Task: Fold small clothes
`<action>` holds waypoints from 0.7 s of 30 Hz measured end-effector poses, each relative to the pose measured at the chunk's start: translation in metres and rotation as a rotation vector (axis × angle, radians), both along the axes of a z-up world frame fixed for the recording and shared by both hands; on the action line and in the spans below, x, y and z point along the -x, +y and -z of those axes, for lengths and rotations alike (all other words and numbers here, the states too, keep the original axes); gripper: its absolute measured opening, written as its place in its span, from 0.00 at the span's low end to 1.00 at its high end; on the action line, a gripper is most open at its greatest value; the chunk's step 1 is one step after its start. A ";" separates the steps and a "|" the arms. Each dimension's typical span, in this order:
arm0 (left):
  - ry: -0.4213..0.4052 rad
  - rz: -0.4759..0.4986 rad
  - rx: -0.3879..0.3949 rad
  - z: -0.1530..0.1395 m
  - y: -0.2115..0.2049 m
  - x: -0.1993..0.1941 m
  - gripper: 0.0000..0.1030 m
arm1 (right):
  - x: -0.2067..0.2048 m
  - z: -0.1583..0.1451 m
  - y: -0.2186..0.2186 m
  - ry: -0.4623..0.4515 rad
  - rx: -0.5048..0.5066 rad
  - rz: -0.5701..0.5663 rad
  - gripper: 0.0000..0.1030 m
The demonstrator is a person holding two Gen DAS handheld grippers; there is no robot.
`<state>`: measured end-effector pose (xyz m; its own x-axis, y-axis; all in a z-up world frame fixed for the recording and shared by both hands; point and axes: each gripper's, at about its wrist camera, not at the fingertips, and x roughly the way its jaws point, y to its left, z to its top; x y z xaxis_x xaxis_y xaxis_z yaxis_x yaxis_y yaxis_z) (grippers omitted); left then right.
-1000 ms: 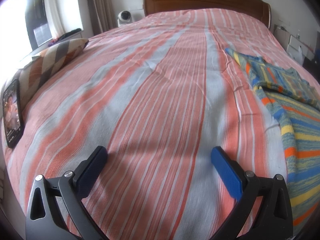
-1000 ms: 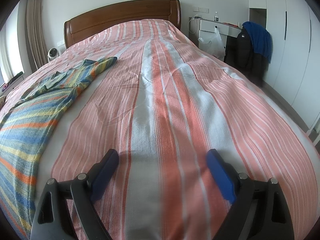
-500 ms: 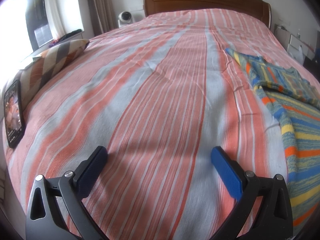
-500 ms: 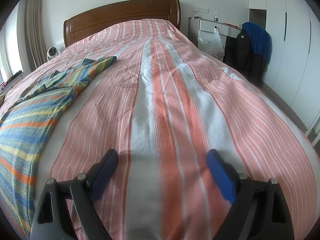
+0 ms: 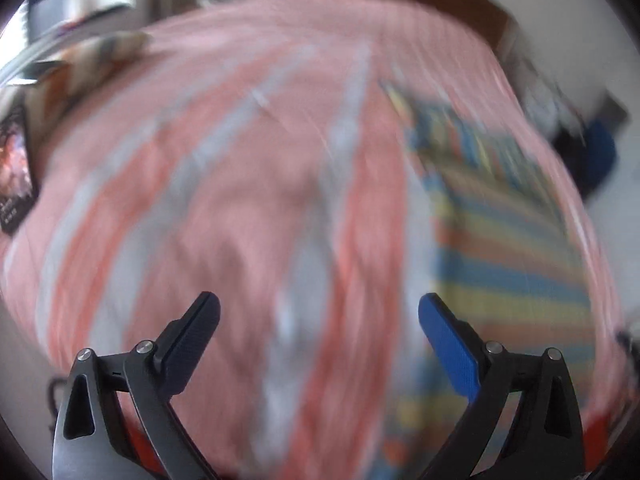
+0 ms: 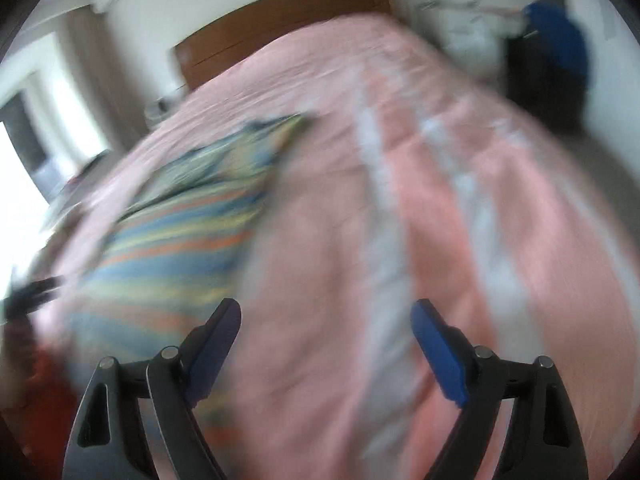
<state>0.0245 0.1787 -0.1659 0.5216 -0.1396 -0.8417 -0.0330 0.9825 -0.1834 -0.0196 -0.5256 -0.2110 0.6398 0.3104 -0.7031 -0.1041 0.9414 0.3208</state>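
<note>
Lying flat and unfolded on the bed (image 6: 440, 200), the striped garment (image 6: 180, 236) awaited folding; both claws, left (image 5: 319, 306) and right (image 6: 326, 312), gaped empty.

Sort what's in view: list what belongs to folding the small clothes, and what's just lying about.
For the job:
- striped garment, spread on the bed
- left gripper, open, empty
- right gripper, open, empty
- striped bedspread, the work surface

Lying about:
- phone at the bed's edge
- patterned cushion
- blue jacket beside the bed
</note>
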 end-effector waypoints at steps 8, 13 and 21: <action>0.188 0.192 -0.121 0.037 -0.057 0.039 0.79 | 0.043 0.047 0.035 0.329 -0.106 -0.243 0.64; 0.254 0.206 -0.176 0.044 -0.066 0.038 0.57 | 0.035 0.061 0.046 0.388 -0.088 -0.293 0.30; 0.253 0.175 0.078 0.017 -0.030 0.024 0.02 | 0.034 0.030 0.032 0.318 -0.201 -0.278 0.06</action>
